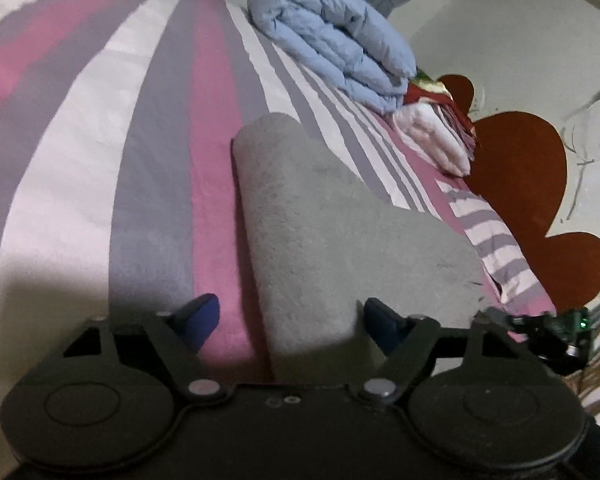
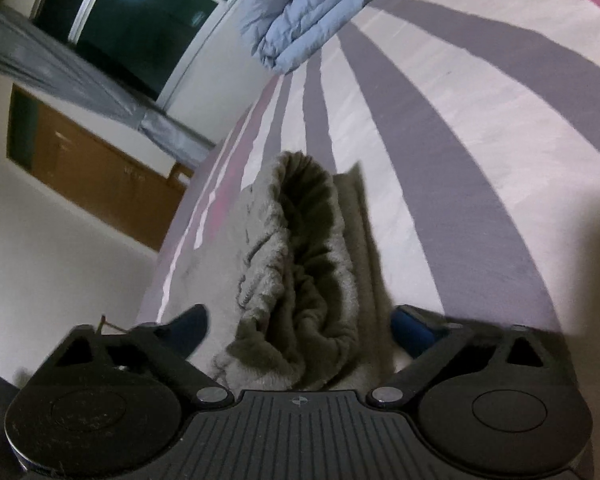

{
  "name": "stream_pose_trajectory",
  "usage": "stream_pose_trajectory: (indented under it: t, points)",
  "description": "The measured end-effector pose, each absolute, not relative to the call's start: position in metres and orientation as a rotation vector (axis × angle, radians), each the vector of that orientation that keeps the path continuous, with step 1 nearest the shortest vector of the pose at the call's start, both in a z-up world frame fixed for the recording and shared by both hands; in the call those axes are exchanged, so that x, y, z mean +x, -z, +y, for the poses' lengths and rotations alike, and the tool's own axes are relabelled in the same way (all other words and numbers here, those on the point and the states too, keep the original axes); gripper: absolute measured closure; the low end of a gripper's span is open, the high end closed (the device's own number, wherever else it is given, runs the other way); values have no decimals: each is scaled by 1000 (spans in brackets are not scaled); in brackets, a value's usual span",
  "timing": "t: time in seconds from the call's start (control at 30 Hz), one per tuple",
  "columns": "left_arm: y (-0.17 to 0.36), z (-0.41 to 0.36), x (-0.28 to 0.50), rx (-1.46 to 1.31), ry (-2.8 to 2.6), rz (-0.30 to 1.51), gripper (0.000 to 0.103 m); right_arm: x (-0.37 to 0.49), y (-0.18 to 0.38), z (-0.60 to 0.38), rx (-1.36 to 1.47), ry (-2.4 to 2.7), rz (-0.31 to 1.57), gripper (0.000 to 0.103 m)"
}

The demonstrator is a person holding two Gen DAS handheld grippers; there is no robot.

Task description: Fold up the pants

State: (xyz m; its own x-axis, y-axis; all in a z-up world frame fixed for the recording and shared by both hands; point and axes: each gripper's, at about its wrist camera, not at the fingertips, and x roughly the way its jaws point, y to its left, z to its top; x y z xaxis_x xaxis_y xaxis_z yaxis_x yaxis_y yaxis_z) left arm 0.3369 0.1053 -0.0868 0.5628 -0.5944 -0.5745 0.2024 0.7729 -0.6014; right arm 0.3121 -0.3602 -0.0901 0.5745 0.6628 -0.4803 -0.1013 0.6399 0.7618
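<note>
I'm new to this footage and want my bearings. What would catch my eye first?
The grey pants lie folded on the pink, grey and white striped bedsheet, between the spread fingers of the left gripper. The right gripper is open around their bunched end. A folded blue quilt lies farther back.

A striped bed [image 1: 100, 140] carries grey pants [image 1: 320, 220], a blue duvet [image 1: 332, 36] and a white bundle [image 1: 436, 136].

The left gripper [image 1: 286, 318] is held low with its jaws spread wide. The right gripper [image 2: 302, 322] is likewise held low and forward, its blue-padded jaws parted and nothing clamped between them.
</note>
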Motion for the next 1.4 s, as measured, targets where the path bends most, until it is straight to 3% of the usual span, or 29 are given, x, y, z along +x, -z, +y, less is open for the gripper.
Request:
stream_pose_trajectory:
  t: [0.03,0.17,0.3,0.43,0.53,0.57,0.67,0.7,0.73,0.77,1.07,1.4]
  points:
    - [87,105,340,-506,508,867,34,313,91,-358,735,-491,858,30]
    - [89,110,352,-527,586,913,36,314,94,-360,755,-506,849,30]
    - [94,125,354,-547,639,936,43,314,94,-364,754,-528,869,30]
    - [96,122,356,-535,640,945,40,327,95,-363,731,-553,899,30]
    - [101,113,363,-579,663,911,19,337,99,-352,713,-577,912,30]
    - [102,108,365,-589,680,892,4,340,100,-345,690,-581,916,30]
    - [99,89,363,-526,658,843,9,346,99,-335,660,-573,924,31]
    - [98,87,361,-522,655,825,52,347,98,-333,648,-576,925,38]
    - [98,88,361,-530,640,825,76,348,97,-332,642,-581,930,45]
    - [102,93,360,-586,623,824,80,347,95,-330,635,-582,933,45]
    - [66,106,345,-608,652,697,86,351,60,-313,564,-655,867,52]
    - [6,156,445,-425,553,648,85,480,36,-245,546,-744,791,53]
